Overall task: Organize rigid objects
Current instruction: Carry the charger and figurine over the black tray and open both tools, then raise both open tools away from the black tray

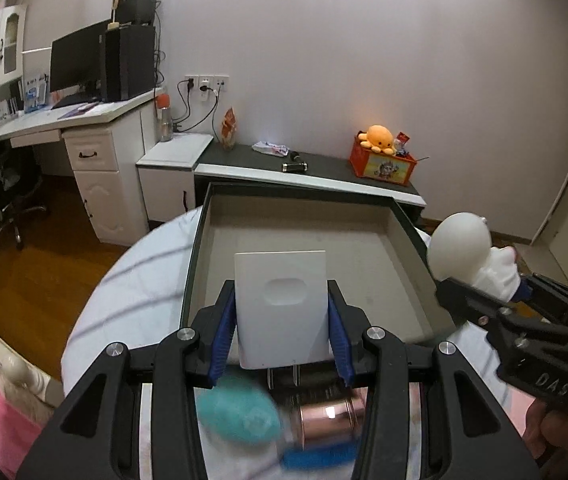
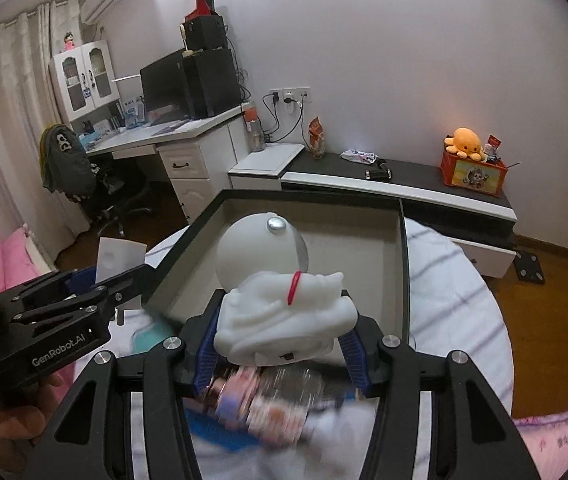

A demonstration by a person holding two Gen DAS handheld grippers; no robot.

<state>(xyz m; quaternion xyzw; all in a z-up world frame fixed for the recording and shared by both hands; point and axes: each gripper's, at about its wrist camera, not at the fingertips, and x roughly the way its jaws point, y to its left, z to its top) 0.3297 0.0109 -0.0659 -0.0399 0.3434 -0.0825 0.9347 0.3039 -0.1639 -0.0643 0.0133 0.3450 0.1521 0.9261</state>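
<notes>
My left gripper [image 1: 282,320] is shut on a flat white charger plug [image 1: 282,304], prongs toward the camera, held above the near edge of a large dark-rimmed grey tray [image 1: 200,240]. My right gripper [image 2: 284,336] is shut on a white round-headed figurine [image 2: 280,300] with a red band, also raised over the tray [image 2: 403,264]. In the left wrist view the right gripper [image 1: 495,292] and figurine [image 1: 459,244] hang just right of the tray. The left gripper [image 2: 84,280] with the plug [image 2: 118,258] shows at the left of the right wrist view. The tray looks bare inside.
Below the grippers, blurred on the white striped bed sheet [image 1: 132,280], lie a teal object [image 1: 240,412], a copper tin [image 1: 327,416] and a patterned bottle [image 2: 268,404]. Beyond stand a low dark-topped cabinet [image 1: 323,164] with an orange box [image 1: 383,164] and a desk [image 1: 64,116].
</notes>
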